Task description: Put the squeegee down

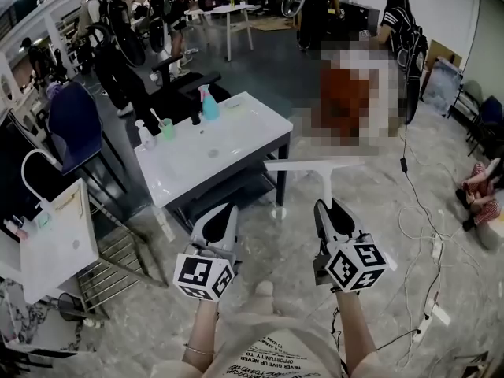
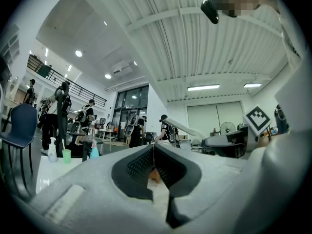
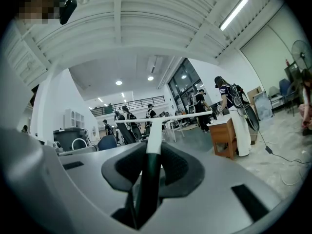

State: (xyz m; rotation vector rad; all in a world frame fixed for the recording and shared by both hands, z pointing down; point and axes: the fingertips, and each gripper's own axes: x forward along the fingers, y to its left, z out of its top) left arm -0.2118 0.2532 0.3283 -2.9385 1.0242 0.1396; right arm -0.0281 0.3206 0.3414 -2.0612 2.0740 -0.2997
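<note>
Much of squeegee [image 1: 320,173] handle hidden by right gripper [image 1: 329,209].

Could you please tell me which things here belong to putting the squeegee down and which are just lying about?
Job in hand: squeegee; right gripper, shut on its handle; white table, a likely landing spot.

Lying about: spray bottle; green cup; clear bottle; blue chair; left gripper, shut and empty.
</note>
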